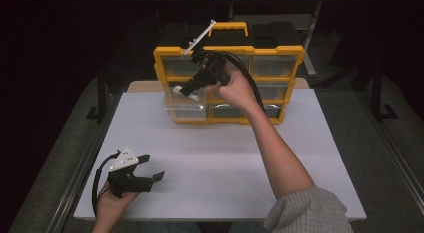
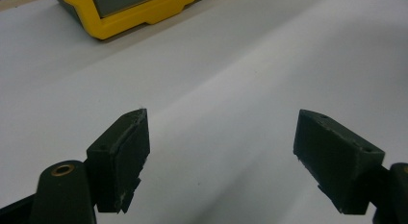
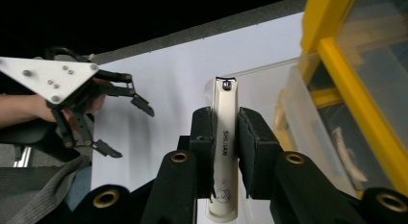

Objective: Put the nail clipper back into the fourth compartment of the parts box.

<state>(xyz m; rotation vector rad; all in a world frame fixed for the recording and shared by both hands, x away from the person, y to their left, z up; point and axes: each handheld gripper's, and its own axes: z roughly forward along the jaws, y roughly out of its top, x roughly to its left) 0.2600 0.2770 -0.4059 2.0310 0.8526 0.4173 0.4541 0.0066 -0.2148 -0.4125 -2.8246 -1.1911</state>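
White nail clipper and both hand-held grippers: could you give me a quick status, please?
Right hand-held gripper shut on white nail clipper, above pulled-out clear drawer. Left hand-held gripper open, empty. Nothing in the way.

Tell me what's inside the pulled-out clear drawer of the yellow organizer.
The clear drawer looks bare where it shows. The right gripper holds a white nail clipper above it, hiding part of the floor. The yellow organizer frame covers the drawer's back.

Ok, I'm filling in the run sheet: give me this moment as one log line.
right gripper: shut on nail clipper | over open clear drawer of yellow organizer | left gripper: open, holds nothing, on white table
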